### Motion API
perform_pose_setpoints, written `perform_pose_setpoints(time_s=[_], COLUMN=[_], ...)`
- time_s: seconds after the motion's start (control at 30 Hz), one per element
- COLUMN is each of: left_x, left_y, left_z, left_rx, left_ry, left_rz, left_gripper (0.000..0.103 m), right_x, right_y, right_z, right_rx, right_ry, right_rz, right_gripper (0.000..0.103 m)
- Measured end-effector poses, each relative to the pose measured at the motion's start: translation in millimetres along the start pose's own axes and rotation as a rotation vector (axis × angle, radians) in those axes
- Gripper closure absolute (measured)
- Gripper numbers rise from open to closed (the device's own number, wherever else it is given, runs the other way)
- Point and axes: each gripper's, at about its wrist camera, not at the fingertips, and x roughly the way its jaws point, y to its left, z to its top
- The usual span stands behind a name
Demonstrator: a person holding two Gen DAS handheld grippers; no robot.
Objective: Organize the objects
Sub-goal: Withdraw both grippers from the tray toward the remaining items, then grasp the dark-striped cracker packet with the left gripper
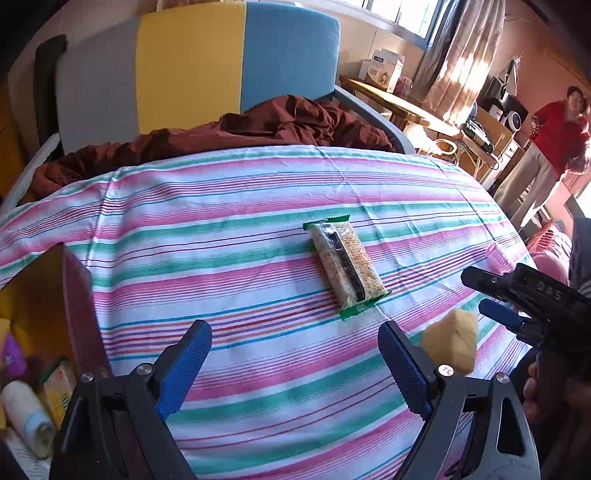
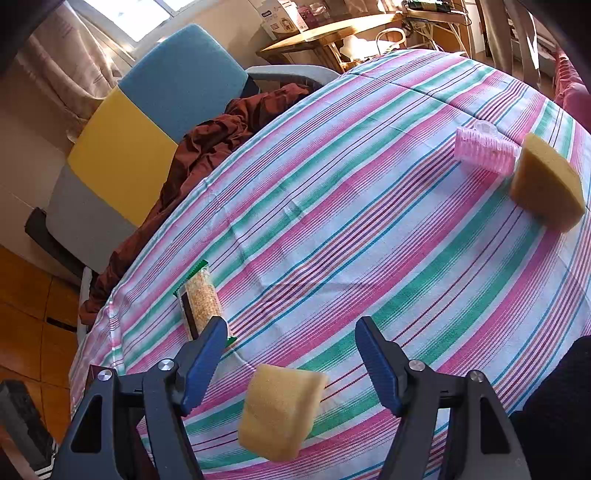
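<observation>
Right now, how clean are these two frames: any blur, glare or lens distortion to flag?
Left wrist view: fisheye bows the striped tablecloth; the window is blown out; the yellow sponge is smeared. Right wrist view: same bowing, dark corners; the near sponge between the right gripper fingers is soft-edged; the snack bar is sharp.

Striped table: snack bar, two sponges, curler.

— Where is the left gripper?
— Over the striped tablecloth, angled down, blue pads well apart, nothing between them.
— And the right gripper?
— Also tilted down over the tablecloth, jaws spread, pads pressing nothing. A hand grips its handle.
</observation>
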Motion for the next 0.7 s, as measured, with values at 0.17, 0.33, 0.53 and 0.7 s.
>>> perform_pose_setpoints(time_s=[0.17, 0.33, 0.53, 0.7], left_x=[38, 76, 108, 113], left_y=[-28, -44, -44, -42], left_z=[23, 43, 54, 43], left_rx=[0.034, 0.045, 0.016, 0.072], left_ry=[0.024, 0.045, 0.06, 0.046], left_rz=[0.005, 0.046, 0.097, 0.139], left_gripper=[0.01, 0.009, 0.009, 0.019], right_x=[-4, -1, 2, 7], right_y=[-6, -7, -10, -9], right_z=[3, 5, 6, 7], right_rx=[0.043, 0.058, 0.067, 0.059], right_ry=[-0.022, -0.009, -0.001, 0.021], right_rz=[0.037, 0.06, 0.061, 0.052], right_gripper=[0.028, 0.026, 0.026, 0.026])
